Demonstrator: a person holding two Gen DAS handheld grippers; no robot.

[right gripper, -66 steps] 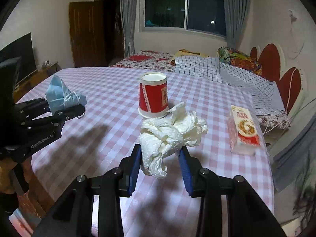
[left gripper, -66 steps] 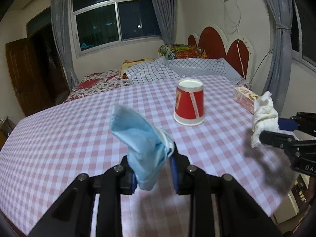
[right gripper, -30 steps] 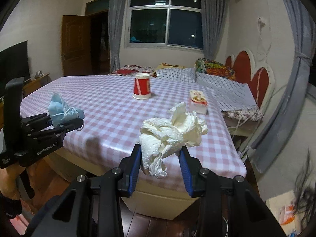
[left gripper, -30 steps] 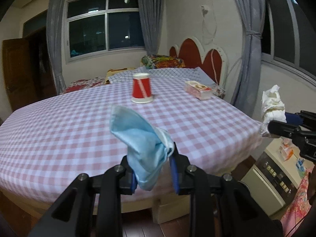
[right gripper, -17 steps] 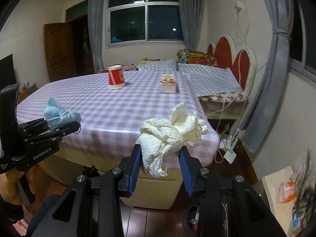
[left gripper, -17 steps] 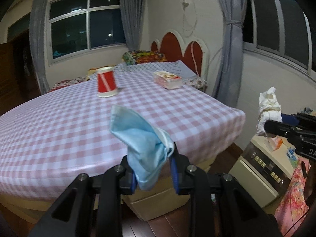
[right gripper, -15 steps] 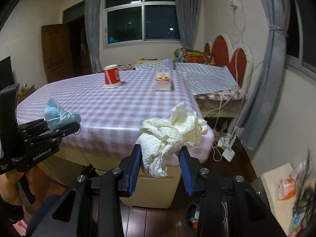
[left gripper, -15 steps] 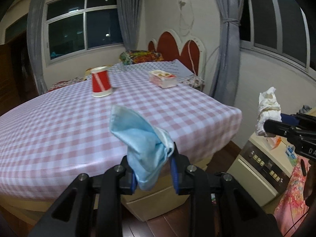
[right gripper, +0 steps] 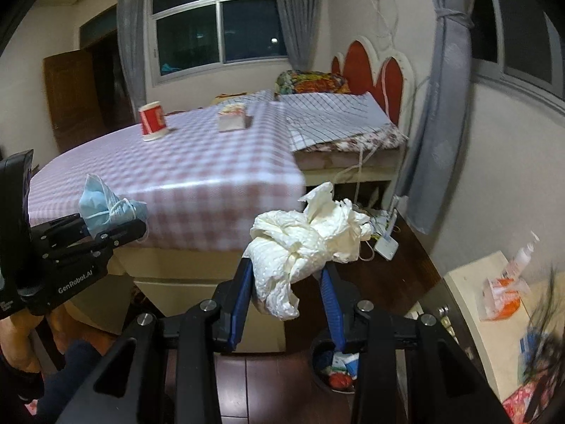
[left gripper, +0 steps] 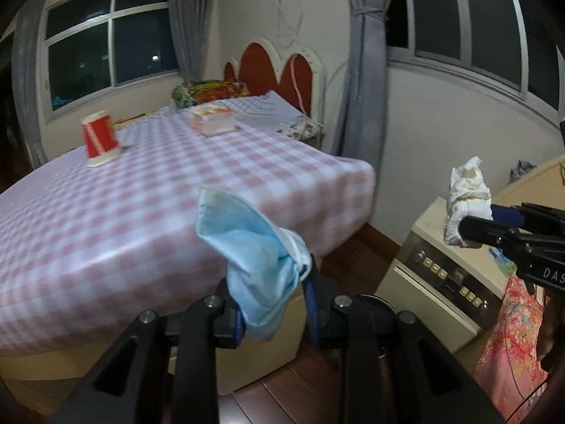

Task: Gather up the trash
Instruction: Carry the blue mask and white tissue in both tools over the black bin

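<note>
Tabletop (left gripper: 212,183): pink-and-white checked cloth, corner hanging over a wooden floor (right gripper: 399,275).
Headboard (right gripper: 374,67): red panels, white trim, against the wall.
Bed (right gripper: 339,113): checked sheet; bright patterned pillow (right gripper: 310,83) at its head.
Curtains (right gripper: 445,106): grey, tied back beside the windows (right gripper: 219,17).
Door (right gripper: 70,99): brown wood, far left.
Cabinet (left gripper: 438,282): cream, row of buttons on its front.

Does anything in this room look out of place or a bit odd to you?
The red paper cup stands upside down on the pink checked tablecloth, rim down. Oddly, a power strip lies on the floor with loose cables. Otherwise the crumpled white tissue and blue face mask are simply held trash.
</note>
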